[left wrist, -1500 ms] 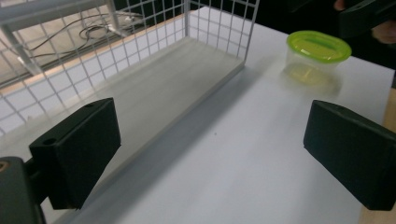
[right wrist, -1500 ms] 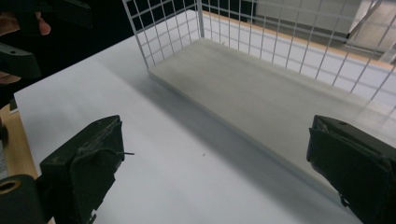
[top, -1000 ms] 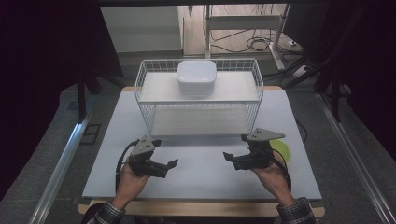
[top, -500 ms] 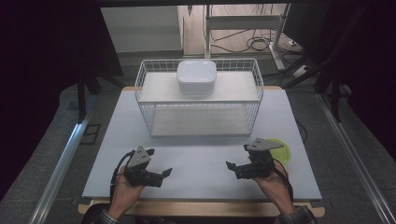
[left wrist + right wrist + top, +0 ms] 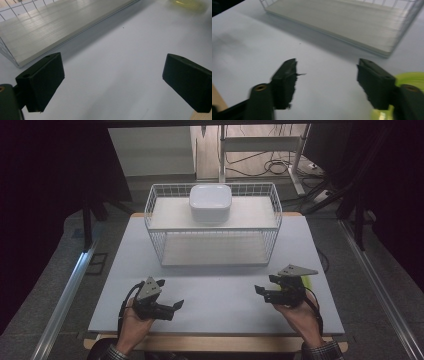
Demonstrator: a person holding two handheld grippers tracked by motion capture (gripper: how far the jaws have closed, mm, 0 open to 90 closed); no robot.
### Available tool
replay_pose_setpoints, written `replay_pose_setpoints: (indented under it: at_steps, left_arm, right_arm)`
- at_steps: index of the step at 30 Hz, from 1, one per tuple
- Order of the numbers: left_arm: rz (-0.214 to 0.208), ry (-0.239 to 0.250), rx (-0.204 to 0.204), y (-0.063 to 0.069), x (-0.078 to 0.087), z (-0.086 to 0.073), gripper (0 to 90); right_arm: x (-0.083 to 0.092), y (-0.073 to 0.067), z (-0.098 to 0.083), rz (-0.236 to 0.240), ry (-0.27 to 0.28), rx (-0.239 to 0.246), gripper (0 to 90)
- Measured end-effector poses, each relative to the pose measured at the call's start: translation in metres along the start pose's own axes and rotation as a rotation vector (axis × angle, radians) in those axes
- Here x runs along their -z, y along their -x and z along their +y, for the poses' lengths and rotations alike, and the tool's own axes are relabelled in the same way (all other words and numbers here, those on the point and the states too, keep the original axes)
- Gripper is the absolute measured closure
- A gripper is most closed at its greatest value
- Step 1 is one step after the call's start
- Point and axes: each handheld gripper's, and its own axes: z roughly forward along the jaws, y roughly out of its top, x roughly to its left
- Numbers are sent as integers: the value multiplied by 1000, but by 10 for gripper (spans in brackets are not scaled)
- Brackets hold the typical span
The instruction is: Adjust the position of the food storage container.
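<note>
No readable writing is seen. A white lidded box (image 5: 210,202) is carried on the upper shelf of the wire rack (image 5: 215,232). A yellow-green dish (image 5: 412,80), partly hidden, lies beside the right claw (image 5: 267,293), whose jaws have just been closing on nothing. The left claw (image 5: 172,307) is held released over the table (image 5: 220,290).

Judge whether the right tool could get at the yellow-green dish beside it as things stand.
Probably yes. The right tool has nothing between its jaws, which have just been closing, and the yellow-green dish lies right beside it on the table, with nothing between them.
</note>
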Motion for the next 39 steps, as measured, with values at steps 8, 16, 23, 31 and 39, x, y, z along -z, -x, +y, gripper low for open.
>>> replay_pose_setpoints:
  at_steps: [8,16,23,31,39]
  left_arm:
    - [0,-4,4,-1,-1,-1,39]
    - [-9,-13,7,0,-2,-1,40]
    - [-14,-22,8,-1,-4,-2,40]
    - [-22,-37,5,0,-6,-2,40]
    - [-25,-47,-2,1,-7,-2,42]
  right_arm:
    - [18,22,-3,-129,-28,16,750]
    - [46,55,-11,-243,2,-82,897]
    - [58,82,-26,-343,11,-136,897]
    - [52,99,-36,-410,-22,-152,897]
    - [43,108,-43,-395,-55,-186,896]
